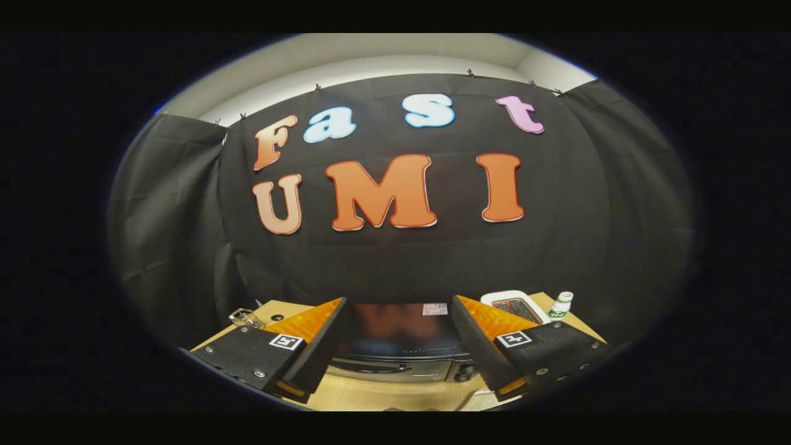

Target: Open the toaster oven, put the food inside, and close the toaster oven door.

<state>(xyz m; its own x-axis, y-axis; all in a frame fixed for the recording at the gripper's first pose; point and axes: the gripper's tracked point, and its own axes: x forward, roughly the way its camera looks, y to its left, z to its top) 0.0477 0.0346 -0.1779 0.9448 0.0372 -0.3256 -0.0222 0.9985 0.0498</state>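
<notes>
Task stage judged as start: none of the 3 steps done. Toaster oven (401, 346) seated on the wooden table (371, 395), directly ahead of the gripper (398, 337) and seen between its 2 fingers; dark top panel facing up, door handle (371, 366) visible along the front, apparently closed. Gripper held above and short of the toaster oven, fingers spread wide, gripping nothing, touching nothing. Behind and to the right of the toaster oven: white tray (507, 300) with dark contents, possibly the food, too small to confirm; small white bottle (561, 305) further right. To the left of the toaster oven: small clear object (246, 317), identity unclear. Remaining: open door, load food, close door.
</notes>
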